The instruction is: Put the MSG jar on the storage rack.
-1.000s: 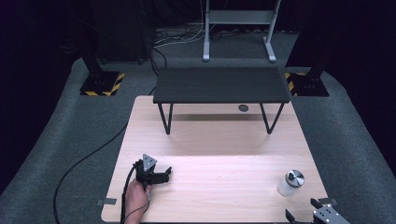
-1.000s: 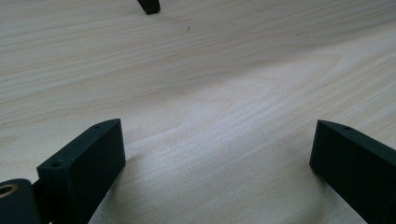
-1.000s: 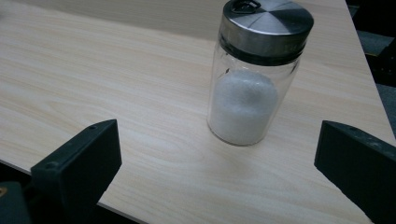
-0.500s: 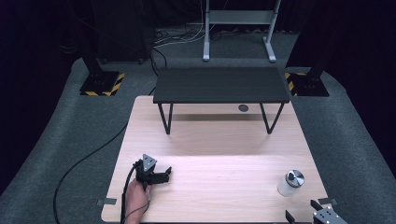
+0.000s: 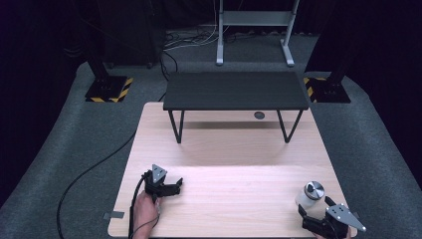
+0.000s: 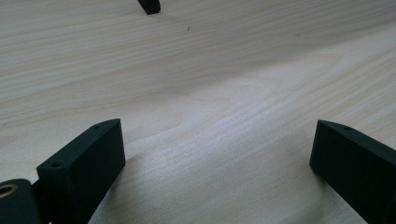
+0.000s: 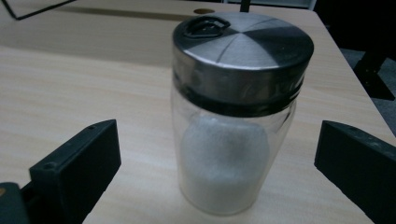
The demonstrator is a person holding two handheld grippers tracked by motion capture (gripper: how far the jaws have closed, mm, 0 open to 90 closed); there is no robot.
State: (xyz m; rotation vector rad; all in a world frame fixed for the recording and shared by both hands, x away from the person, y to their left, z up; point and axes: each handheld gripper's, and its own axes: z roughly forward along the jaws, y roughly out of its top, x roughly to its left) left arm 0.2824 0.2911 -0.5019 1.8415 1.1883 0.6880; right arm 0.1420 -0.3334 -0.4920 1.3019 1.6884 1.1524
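A glass shaker jar (image 5: 309, 194) with a metal lid and white powder inside stands upright near the table's front right corner. My right gripper (image 5: 315, 208) sits just behind it at the table's front edge. It is open. In the right gripper view the jar (image 7: 236, 116) stands between and a little ahead of the spread black fingers (image 7: 79, 163), apart from both. My left gripper (image 5: 175, 186) rests low over the table at the front left, held by a hand (image 5: 145, 211). It is open, with bare wood between its fingers (image 6: 88, 163).
A low black bench (image 5: 234, 92) stands on the far half of the light wooden table (image 5: 239, 149), with a round grommet (image 5: 259, 115) under it. One bench foot (image 6: 149, 5) lies ahead of the left gripper. Its cable (image 5: 89, 174) trails off the table's left edge.
My right gripper has come a little forward and left, closer to the jar. The left gripper and the jar have not moved.
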